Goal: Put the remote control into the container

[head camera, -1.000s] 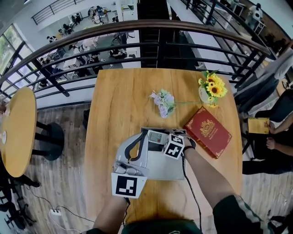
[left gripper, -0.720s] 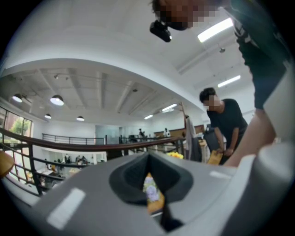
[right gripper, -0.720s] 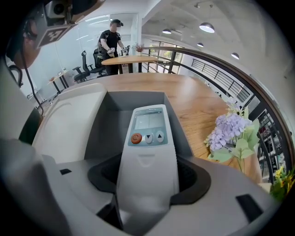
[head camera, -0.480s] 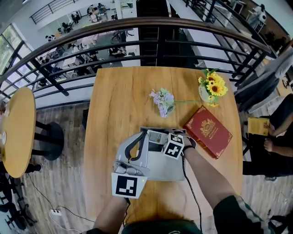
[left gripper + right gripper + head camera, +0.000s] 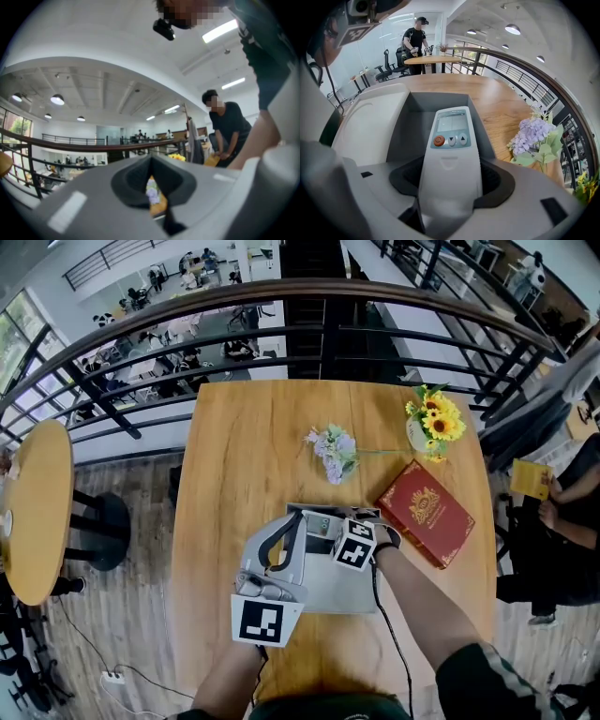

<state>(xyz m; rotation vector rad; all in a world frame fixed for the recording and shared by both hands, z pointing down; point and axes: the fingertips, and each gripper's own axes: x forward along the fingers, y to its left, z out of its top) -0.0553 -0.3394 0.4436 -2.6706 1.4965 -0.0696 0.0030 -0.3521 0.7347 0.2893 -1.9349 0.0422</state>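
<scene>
Gripping the remote control (image 5: 451, 131), the right claw (image 5: 450, 166) holds it over the container (image 5: 412, 122) beneath its tips (lowering and release remain, I judge); the left claw (image 5: 151, 164) is closed, empty.

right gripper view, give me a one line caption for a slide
Right gripper clamps the remote control over the grey container, purple flowers lying on the wooden table alongside.

Your head view looks steeply down on the wooden table (image 5: 253, 446). The right gripper view sits close behind the remote control (image 5: 449, 157), facing across the table top; the left gripper view tilts up toward the ceiling (image 5: 93, 37). All three share the purple flowers (image 5: 334, 449) — small and far in the left gripper view.
</scene>
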